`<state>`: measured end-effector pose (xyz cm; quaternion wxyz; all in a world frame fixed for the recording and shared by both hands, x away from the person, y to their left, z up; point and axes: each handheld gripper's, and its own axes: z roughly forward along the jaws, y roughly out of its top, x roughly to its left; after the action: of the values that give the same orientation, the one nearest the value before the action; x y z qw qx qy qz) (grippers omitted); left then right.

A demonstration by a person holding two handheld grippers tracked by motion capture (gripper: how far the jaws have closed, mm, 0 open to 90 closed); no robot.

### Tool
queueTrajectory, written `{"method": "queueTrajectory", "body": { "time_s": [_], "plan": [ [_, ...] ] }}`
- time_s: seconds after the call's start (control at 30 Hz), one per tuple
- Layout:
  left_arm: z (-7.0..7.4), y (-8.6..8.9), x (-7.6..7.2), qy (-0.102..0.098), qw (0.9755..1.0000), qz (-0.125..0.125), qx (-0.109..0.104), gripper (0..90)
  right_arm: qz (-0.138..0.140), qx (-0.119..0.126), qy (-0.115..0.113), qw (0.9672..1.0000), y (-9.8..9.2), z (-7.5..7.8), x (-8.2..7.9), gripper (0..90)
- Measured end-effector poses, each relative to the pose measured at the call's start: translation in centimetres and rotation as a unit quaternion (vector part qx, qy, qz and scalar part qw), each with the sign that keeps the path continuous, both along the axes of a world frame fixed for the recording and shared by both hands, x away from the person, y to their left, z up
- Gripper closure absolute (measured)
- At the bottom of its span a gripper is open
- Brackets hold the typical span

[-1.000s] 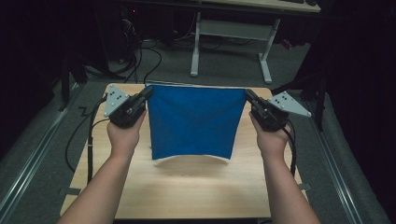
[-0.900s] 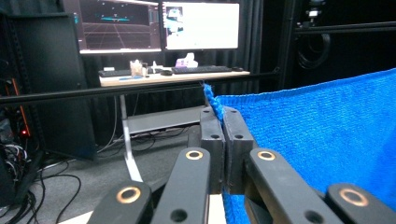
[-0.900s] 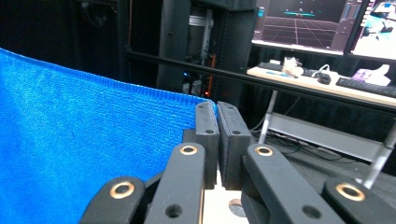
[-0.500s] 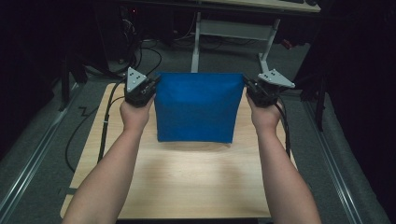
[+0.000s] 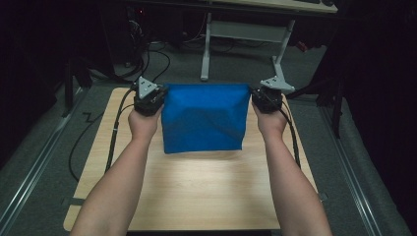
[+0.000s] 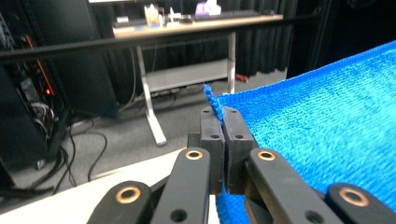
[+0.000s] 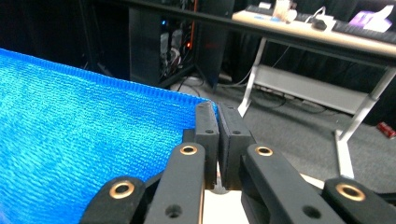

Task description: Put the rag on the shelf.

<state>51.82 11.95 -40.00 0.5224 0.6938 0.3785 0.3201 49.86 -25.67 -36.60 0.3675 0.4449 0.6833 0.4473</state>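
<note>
Blue knitted cloth [image 5: 204,118] hangs stretched over the far half of the wooden tabletop [image 5: 196,191]. Left gripper [image 5: 149,102] pinches its upper left corner, right gripper [image 5: 266,99] its upper right, jaws clamped tight.

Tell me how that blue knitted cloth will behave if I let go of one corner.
Probably floppy: the blue cloth sags and creases between the left gripper and right gripper, each shut on a top corner. It looks light, so a freed corner would likely drop and fold. The coarse knit probably grips the pads rather than slipping.
</note>
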Motion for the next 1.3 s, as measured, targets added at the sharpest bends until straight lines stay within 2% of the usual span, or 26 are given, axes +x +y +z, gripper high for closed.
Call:
{"method": "queueTrajectory", "body": {
  "time_s": [0.17,0.27,0.3,0.37,0.5,0.87,1.03,1.17,1.3],
  "plan": [
    [-2.1,0.5,-0.1,0.028,0.9996,-0.004,0.005,89.0,0.009,-0.009,0.020,0.9997,0.3,-1.7,0.2,88.8],
    [-3.3,0.6,-0.3,0.038,0.9992,-0.008,0.008,88.9,0.013,-0.006,0.033,0.9994,0.3,-2.9,0.4,88.8],
    [-3.6,0.7,-0.3,0.050,0.9986,-0.011,0.011,88.9,0.013,-0.003,0.037,0.9992,0.3,-3.2,0.4,88.7],
    [-4.1,0.6,-0.4,0.051,0.9984,-0.014,0.016,89.0,0.012,-0.003,0.044,0.9990,0.3,-3.9,0.3,88.7],
    [-4.8,0.8,-0.5,0.064,0.9977,-0.019,0.004,88.9,0.013,-0.002,0.052,0.9986,0.3,-4.9,0.4,88.6],
    [-7.0,0.8,-0.7,0.098,0.9944,-0.038,-0.007,88.6,0.010,0.000,0.083,0.9965,0.4,-7.7,0.5,88.5],
    [-7.7,0.4,-0.9,0.106,0.9931,-0.048,-0.006,88.1,0.010,-0.003,0.094,0.9955,0.1,-9.0,0.4,88.5],
    [-8.2,0.2,-0.9,0.116,0.9921,-0.048,-0.006,87.1,0.009,-0.006,0.102,0.9947,0.0,-9.7,0.1,88.5],
    [-8.7,0.3,-0.8,0.124,0.9912,-0.045,-0.006,85.8,0.005,0.000,0.111,0.9938,-0.3,-10.5,-0.1,88.4]
  ]
}}
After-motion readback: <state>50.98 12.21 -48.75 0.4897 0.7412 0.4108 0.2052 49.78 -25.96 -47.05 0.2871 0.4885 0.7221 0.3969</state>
